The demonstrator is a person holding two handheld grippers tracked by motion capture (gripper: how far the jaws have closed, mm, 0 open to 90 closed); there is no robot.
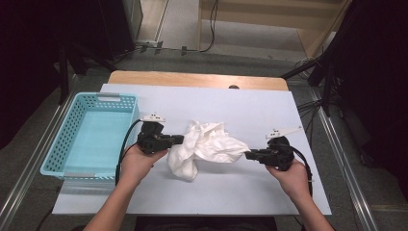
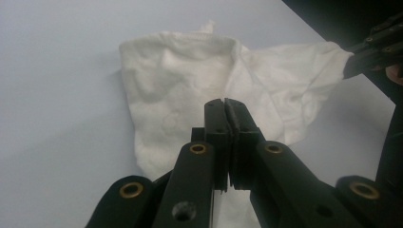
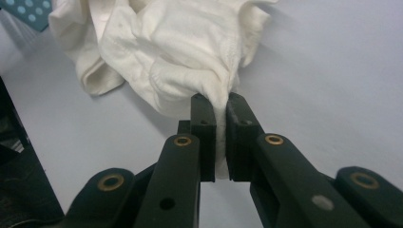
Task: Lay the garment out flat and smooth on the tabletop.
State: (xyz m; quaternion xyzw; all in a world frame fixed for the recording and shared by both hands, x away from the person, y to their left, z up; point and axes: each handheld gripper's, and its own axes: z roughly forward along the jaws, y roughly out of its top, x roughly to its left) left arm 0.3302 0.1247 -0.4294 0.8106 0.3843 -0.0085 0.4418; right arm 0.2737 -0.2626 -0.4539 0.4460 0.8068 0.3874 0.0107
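A crumpled white cloth (image 1: 207, 144) lies mid-table, stretched between my two grippers. My left gripper (image 1: 182, 139) meets its left side; in the left gripper view the jaws (image 2: 224, 102) are pressed together at a crease of the cloth (image 2: 180, 95), pinching a thin fold. My right gripper (image 1: 248, 154) holds the cloth's right corner, pulled to a point. In the right gripper view a bunch of cloth (image 3: 166, 47) runs down between the jaws (image 3: 219, 102). The right gripper (image 2: 351, 64) also shows far off in the left gripper view, clamped on that corner.
A light blue plastic basket (image 1: 55, 154) stands at the left edge of the pale table (image 1: 269, 110), and a corner of the basket (image 3: 28, 12) shows in the right gripper view. Dark stands and cables line the floor beyond both table sides.
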